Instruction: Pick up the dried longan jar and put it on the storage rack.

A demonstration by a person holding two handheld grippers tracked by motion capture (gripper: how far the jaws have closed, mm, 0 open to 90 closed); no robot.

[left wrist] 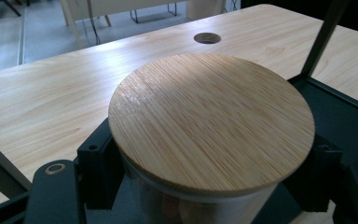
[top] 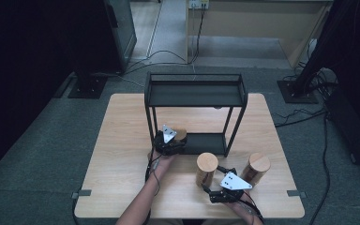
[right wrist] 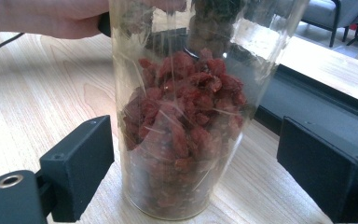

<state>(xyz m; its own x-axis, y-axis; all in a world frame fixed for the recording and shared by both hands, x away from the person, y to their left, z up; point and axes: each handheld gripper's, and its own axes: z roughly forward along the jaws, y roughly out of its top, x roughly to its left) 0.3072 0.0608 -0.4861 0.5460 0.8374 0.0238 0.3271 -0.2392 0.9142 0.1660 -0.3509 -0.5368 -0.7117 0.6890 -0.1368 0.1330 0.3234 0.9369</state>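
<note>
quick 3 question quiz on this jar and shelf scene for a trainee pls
1. True or false: the left gripper is shut on a jar with a bamboo lid.
2. How many lidded jars stand on the table outside the black shelf rack?
3. The right gripper has its jaws: A) pressed on a jar, B) open with the jar of red dried fruit between them, C) holding a lid.

Key: 1 true. 2 two. 3 B.
</note>
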